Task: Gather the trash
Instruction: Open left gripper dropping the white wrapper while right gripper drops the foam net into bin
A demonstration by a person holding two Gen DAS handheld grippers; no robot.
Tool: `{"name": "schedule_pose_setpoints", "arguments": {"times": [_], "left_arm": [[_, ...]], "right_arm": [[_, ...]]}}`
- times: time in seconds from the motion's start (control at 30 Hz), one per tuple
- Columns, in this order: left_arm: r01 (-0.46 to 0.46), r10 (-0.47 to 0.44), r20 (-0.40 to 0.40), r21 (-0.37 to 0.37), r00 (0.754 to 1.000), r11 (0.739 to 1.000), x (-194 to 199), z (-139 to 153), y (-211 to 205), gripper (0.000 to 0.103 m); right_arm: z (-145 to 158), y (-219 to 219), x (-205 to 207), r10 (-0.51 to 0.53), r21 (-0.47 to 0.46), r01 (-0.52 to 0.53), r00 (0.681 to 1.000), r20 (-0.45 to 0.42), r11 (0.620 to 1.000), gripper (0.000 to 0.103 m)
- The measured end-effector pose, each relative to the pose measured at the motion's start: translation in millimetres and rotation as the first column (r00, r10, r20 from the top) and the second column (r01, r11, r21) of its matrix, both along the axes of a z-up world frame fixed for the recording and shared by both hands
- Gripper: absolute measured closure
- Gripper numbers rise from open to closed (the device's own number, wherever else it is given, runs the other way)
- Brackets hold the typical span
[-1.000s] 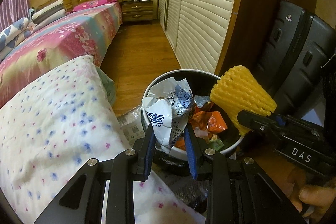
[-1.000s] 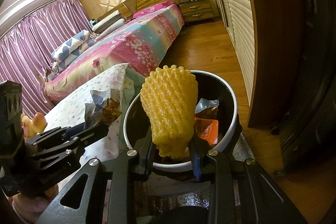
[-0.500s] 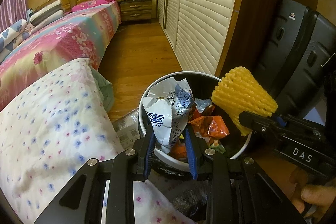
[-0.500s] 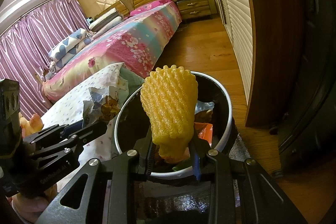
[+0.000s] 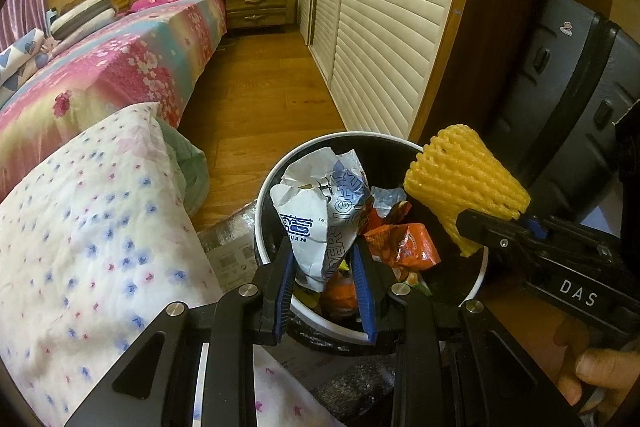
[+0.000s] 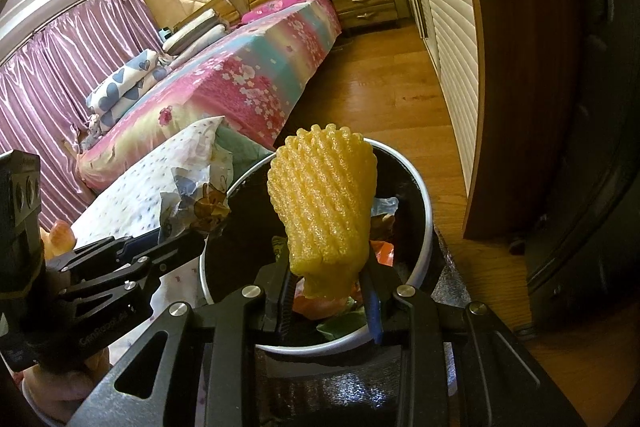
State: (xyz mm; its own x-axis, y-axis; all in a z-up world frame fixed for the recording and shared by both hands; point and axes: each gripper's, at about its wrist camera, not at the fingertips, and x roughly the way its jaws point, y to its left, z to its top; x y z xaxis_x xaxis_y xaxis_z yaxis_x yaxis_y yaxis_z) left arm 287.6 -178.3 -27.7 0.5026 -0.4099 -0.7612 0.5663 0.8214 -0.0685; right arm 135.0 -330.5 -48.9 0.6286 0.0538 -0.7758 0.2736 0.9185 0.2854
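1. White-rimmed and black inside, the trash bin (image 5: 478, 281) stands on the wood floor (image 5: 256, 107) at 6 o'clock in both views, between the flowered quilt (image 5: 92, 227) at 9 o'clock and the dark suitcase (image 5: 572, 99) at 3 o'clock. It already holds orange snack wrappers (image 5: 404, 245).
2. Your right gripper (image 6: 330, 291) is clamped on the yellow foam fruit net (image 6: 324, 203), which stands upright above the bin's mouth.
3. Your left gripper (image 5: 324, 279) is clamped on the crumpled white-and-blue wrapper (image 5: 316, 219), held over the bin's 9 o'clock side.
4. Step in hand, as judged: delivery. Both pieces are carried and poised over the bin; neither is dropped yet.
5. Next move, as judged: spread each pair of fingers while the piece sits inside the rim. The net is light and springy, so release it low and toward the centre or it may bounce out.
6. Only the left view shows the bin's contents and the net's position near the 2 o'clock rim. Only the right view shows the pink curtains (image 6: 60, 75) and the wrapper's printed far face.
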Motion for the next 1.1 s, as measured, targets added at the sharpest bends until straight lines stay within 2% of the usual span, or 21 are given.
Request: {"name": "schedule_pose_setpoints", "arguments": {"times": [0.5,0.67,0.87,1.0,1.03,1.1], "left_arm": [[0.0,0.0,-0.005,0.015,1.0,1.0,4,-2,-6,0.076],[0.005,-0.005,-0.006,0.021,1.0,1.0,6,-3,-7,0.075],[0.009,-0.009,-0.01,0.022,1.0,1.0,7,0,-7,0.069],[-0.001,0.001,0.001,0.019,1.0,1.0,5,2,-2,0.052],[-0.003,0.003,0.004,0.016,1.0,1.0,4,4,0,0.052],[-0.009,0.009,0.004,0.008,1.0,1.0,1,5,6,0.052]], "right_arm": [[-4,-5,9,0.007,-0.001,-0.007,1.0,-0.018,1.0,0.073],[-5,-7,11,0.003,0.006,-0.003,1.0,-0.021,1.0,0.071],[-5,-8,11,0.007,0.01,-0.007,1.0,-0.024,1.0,0.068],[-3,-9,11,-0.001,0.011,0.001,1.0,-0.024,1.0,0.063],[-2,-9,11,-0.005,0.011,0.005,1.0,-0.023,1.0,0.058],[-1,-8,8,-0.008,0.017,0.008,1.0,-0.015,1.0,0.056]]}}
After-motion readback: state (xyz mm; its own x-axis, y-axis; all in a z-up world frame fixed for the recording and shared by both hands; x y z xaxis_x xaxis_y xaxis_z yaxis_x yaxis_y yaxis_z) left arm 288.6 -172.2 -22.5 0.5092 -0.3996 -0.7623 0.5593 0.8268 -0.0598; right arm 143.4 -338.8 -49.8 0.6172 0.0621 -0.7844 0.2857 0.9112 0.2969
